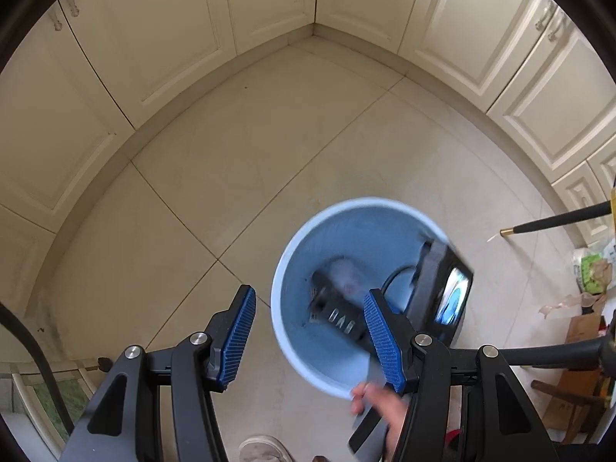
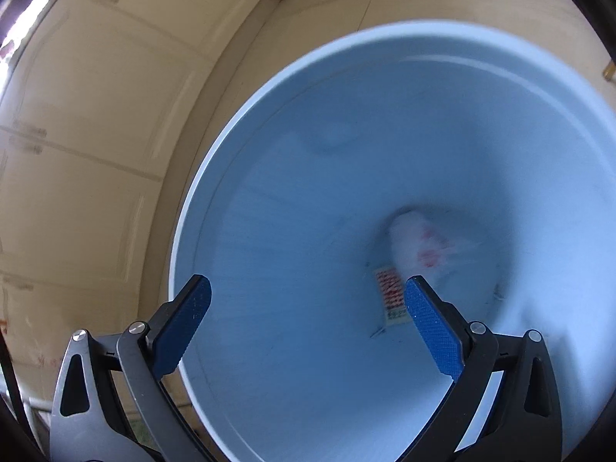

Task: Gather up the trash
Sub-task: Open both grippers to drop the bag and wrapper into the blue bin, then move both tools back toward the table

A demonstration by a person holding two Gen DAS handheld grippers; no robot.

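Note:
A light blue round trash bin (image 1: 296, 254) stands on the tiled floor. In the right wrist view its rim (image 2: 215, 146) fills most of the frame. A white crumpled piece of trash with red marks (image 2: 419, 246) lies blurred at the bin's bottom; it also shows in the left wrist view (image 1: 346, 273). A small printed label (image 2: 390, 300) lies on the bin floor. My right gripper (image 2: 308, 296) is open and empty over the bin's mouth; it shows in the left wrist view (image 1: 335, 308) inside the rim. My left gripper (image 1: 308, 308) is open and empty, high above the floor left of the bin.
Cream cabinet doors (image 1: 154, 38) line the corner beyond the tiled floor (image 1: 231, 154). A black pole with a brass tip (image 1: 554, 221) reaches in from the right. Cardboard and bags (image 1: 589, 281) lie at the right. A shoe (image 1: 261, 446) is at the bottom.

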